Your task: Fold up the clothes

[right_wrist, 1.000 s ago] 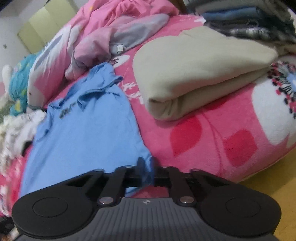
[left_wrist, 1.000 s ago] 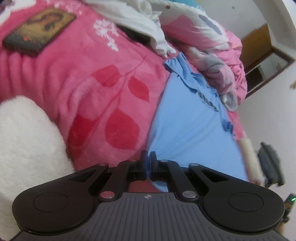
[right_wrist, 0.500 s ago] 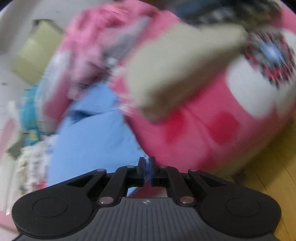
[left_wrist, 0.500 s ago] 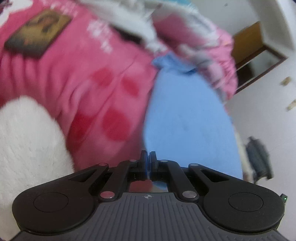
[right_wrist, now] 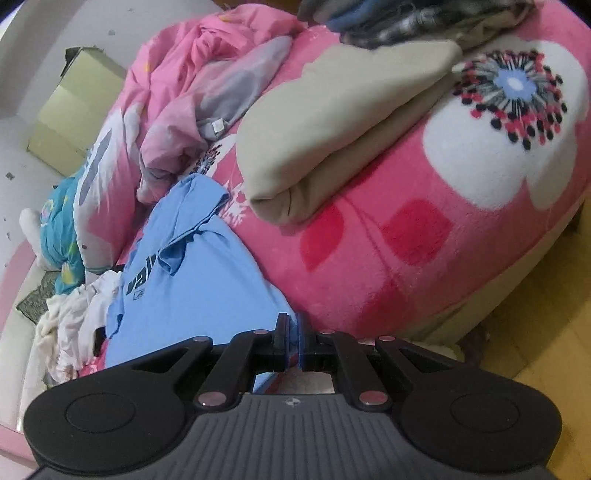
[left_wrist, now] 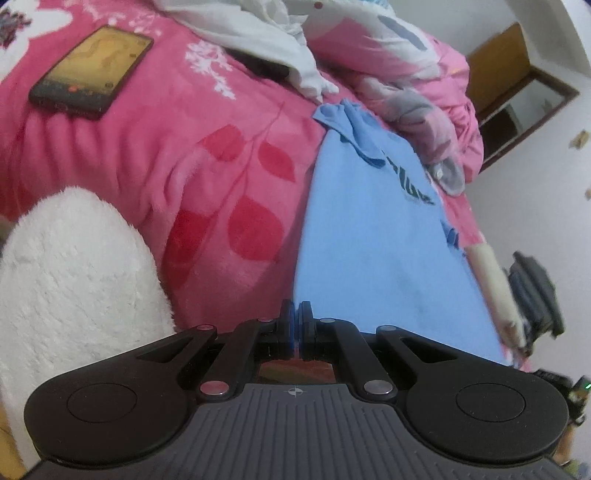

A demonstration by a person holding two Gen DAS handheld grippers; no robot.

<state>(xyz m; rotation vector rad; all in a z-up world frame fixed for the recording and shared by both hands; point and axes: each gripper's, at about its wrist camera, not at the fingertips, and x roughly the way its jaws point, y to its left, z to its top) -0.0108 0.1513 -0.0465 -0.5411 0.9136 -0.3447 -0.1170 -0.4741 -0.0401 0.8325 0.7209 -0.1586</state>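
A light blue T-shirt (left_wrist: 373, 243) with dark lettering lies stretched lengthwise on the pink floral blanket (left_wrist: 177, 155). My left gripper (left_wrist: 296, 314) is shut on the shirt's near hem corner. In the right wrist view the same blue T-shirt (right_wrist: 192, 280) runs away toward the pillows, and my right gripper (right_wrist: 291, 326) is shut on its other hem corner. The right gripper also shows at the right edge of the left wrist view (left_wrist: 532, 295). The shirt's collar end lies crumpled at the far side.
A phone (left_wrist: 92, 70) lies on the blanket at far left. A white fluffy cushion (left_wrist: 70, 273) sits near left. A folded beige blanket (right_wrist: 343, 136) and stacked clothes (right_wrist: 406, 18) are at right. A rumpled pink quilt (right_wrist: 199, 85) and white garments (right_wrist: 70, 325) lie beyond.
Both grippers swung quickly with the shirt's hem held, then steadied. The shirt now lies straighter and more taut. The right view has tilted, showing more floor.
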